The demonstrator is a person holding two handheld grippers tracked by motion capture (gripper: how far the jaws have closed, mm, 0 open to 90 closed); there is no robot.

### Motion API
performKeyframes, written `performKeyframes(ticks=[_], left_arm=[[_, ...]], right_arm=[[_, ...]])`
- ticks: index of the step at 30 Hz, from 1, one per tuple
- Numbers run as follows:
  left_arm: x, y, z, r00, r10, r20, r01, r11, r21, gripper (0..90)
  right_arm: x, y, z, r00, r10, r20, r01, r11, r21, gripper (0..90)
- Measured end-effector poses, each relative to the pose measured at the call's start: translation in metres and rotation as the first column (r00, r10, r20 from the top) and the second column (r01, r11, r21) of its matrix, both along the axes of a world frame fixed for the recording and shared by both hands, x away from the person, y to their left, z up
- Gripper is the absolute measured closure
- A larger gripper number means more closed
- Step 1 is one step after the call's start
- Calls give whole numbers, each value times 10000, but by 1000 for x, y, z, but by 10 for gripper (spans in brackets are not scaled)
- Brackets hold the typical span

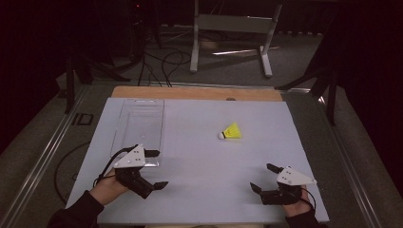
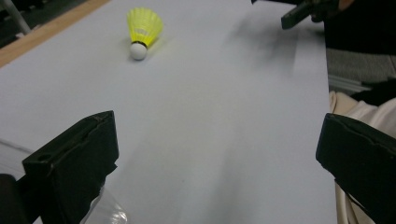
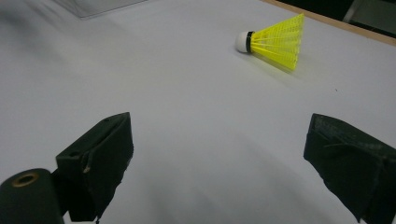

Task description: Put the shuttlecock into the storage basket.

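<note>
Both tongs (image 1: 156, 168) (image 1: 263, 176) spread wide, low

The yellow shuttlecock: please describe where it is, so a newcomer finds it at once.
On the white table, look right of the clear plastic box, past the middle. The shuttlecock lies there on its side, alone: bright yellow skirt, white cork tip.

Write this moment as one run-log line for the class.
left gripper: open, empty | right gripper: open, empty | shuttlecock: on its side, untouched | clear tray: empty
</note>
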State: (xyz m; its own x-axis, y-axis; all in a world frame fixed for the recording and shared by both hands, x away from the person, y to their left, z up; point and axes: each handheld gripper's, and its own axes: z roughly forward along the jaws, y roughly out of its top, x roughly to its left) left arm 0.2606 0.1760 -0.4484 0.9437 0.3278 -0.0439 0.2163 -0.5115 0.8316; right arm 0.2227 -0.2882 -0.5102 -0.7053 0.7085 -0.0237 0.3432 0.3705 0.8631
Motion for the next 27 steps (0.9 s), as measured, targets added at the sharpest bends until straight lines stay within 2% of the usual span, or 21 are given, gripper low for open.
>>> performKeyframes(ticks=[6, 7, 8, 9, 12, 18, 20, 21, 23, 24, 25, 27], left_arm=[[4, -10, 1, 9994, -315, -162, 322, 9983, 484, 1], [6, -13, 1, 9988, -400, -274, 418, 9967, 701, 1], [6, -13, 1, 9988, -400, -274, 418, 9967, 701, 1], [8, -15, 1, 9978, -399, -534, 441, 9958, 801, 1], [11, -19, 1, 9970, -426, -647, 488, 9941, 971, 2], [15, -27, 3, 9965, -519, -661, 598, 9905, 1235, 1], [18, -32, 3, 9959, -491, -754, 601, 9867, 1511, 1], [18, -32, 3, 9959, -491, -754, 601, 9867, 1511, 1], [23, -39, 6, 9937, -329, -1067, 513, 9834, 1739, 1], [23, -39, 6, 9937, -329, -1067, 513, 9834, 1739, 1], [26, -44, 7, 9930, -319, -1139, 540, 9789, 1971, 1], [29, -49, 8, 9913, -364, -1265, 623, 9763, 2073, 1]], right_arm=[[0, 0, 0, 10000, 31, 21, -31, 10000, -55, 81], [0, 1, 0, 10000, 41, 18, -40, 10000, -56, 81], [0, 1, 0, 10000, 42, 24, -42, 10000, -66, 81], [0, 1, 0, 10000, 55, 13, -55, 10000, -57, 81], [0, 1, 0, 10000, 64, 13, -64, 9999, -84, 81], [0, 2, 0, 10000, 83, 34, -83, 9999, -140, 81], [0, 2, 0, 10000, 74, 36, -74, 9999, -142, 81], [0, 2, 0, 10000, 74, 36, -74, 9999, -142, 81], [0, 2, 0, 10000, 71, 19, -71, 9998, -181, 81], [0, 2, 0, 10000, 71, 19, -71, 9998, -181, 81], [0, 2, 0, 10000, 83, 37, -82, 9998, -179, 81], [0, 2, 0, 10000, 55, 43, -54, 9999, -141, 81]])
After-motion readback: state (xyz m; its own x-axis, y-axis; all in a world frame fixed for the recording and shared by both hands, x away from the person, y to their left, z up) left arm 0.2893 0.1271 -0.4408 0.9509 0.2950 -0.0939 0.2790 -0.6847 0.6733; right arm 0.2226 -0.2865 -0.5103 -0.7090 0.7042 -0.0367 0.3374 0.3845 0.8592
